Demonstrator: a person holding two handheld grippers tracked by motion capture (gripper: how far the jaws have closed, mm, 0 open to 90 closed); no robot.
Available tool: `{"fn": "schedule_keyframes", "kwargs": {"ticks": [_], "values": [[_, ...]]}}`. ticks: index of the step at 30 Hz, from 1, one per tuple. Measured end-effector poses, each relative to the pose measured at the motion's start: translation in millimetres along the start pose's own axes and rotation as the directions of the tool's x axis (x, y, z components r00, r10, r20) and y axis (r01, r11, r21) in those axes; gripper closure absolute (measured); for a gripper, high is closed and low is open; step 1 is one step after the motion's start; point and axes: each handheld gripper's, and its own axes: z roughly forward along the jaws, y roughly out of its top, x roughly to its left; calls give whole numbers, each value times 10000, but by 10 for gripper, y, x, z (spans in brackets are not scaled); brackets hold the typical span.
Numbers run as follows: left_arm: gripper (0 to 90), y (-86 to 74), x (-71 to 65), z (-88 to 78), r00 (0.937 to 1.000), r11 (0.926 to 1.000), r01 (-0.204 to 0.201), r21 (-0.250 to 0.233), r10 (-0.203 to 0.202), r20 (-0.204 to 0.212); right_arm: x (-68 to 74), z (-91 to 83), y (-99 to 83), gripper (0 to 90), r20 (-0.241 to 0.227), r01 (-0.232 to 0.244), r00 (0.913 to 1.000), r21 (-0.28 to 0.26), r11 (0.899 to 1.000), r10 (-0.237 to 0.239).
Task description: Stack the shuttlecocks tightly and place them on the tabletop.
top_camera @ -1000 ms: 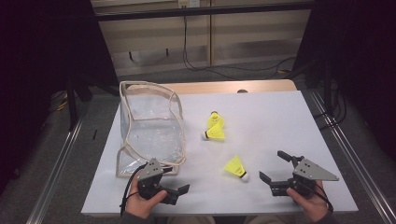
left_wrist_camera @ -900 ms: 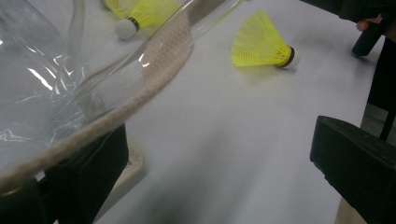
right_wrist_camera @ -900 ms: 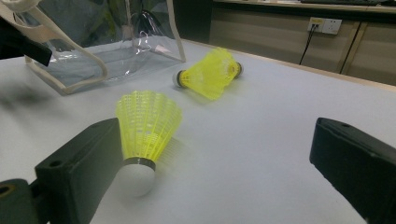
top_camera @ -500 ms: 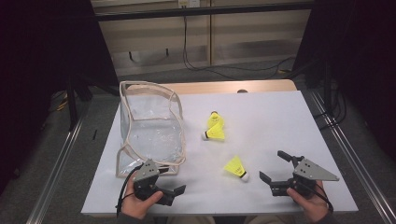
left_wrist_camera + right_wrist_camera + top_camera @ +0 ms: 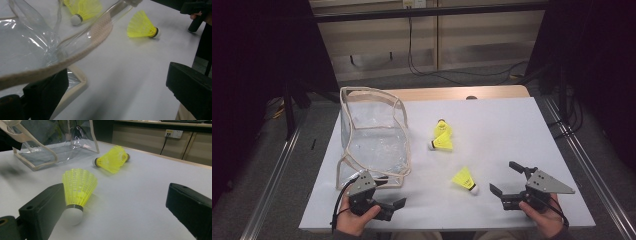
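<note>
Shuttlecocks on the table, bag waiting: nothing is packed yet.

Nearest you, your left hand-held gripper (image 5: 391,206) sits wide open and empty at the front edge of the white table (image 5: 512,130), just beside the base of the clear plastic bag with cream fabric trim (image 5: 372,135), whose strap crosses in front of its jaws in the left gripper view. Your right hand-held gripper (image 5: 508,181) is also spread wide and holds nothing; the nearest yellow feathered shuttlecock with a white cork tip (image 5: 465,179) lies on its side just beside its left jaw. Farther back, two more yellow shuttlecocks (image 5: 442,136) lie touching, near the bag's right side. Judging by this, all three shuttlecocks are left to grasp and put into the bag.
</note>
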Motion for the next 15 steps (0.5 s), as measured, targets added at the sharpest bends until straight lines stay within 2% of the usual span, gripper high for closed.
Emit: {"fn": "schedule_keyframes", "kwargs": {"ticks": [15], "values": [[39, -20, 128, -112, 9992, 9998, 88, -190, -95, -381, 1, 9, 6, 21, -17, 11, 10000, 49, 10000, -11]]}}
